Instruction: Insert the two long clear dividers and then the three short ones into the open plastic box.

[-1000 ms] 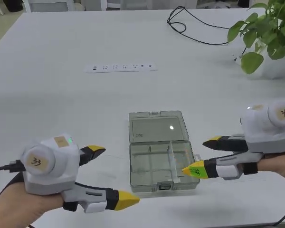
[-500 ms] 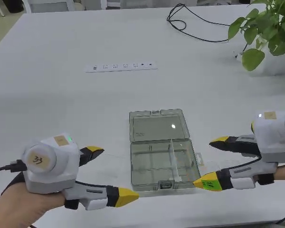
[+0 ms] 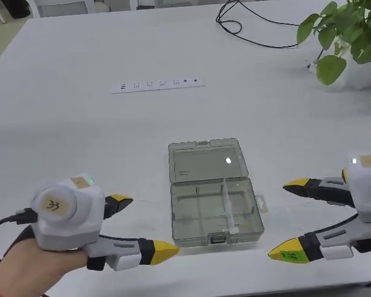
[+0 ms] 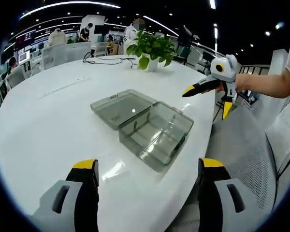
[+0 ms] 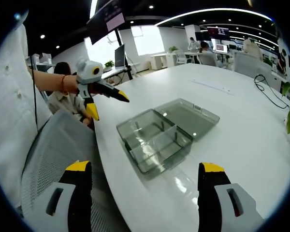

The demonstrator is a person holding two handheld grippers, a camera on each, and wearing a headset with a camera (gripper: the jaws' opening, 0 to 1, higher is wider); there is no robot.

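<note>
1. On a white table [image 3: 80, 124], an open plastic box [image 3: 198, 213] of smoky clear plastic sits near the front edge. Its lid [image 3: 204, 159] lies flat behind the base.
2. Inside the base, 1 clear divider [image 3: 229, 207] stands upright right of centre, running from the hinge side toward the latch. The compartments on either side of it hold nothing.
3. The left tongs [image 3: 151, 226], held in a hand [image 3: 25, 266] at the lower left, hover to the left of the box and apart from it. Their yellow-tipped jaws are spread wide and grip nothing.
4. The right tongs [image 3: 280, 219] hover to the right of the box, clear of its wall. Their jaws also gape wide and are empty.
5. Each tongs' own camera looks across the box between its 2 parted jaws, with the other tongs beyond.
6. Farther back on the table lie a white power strip [image 3: 157, 85] and a looped black cable [image 3: 253, 34]. A leafy potted plant [image 3: 346, 31] stands at the far right.
</note>
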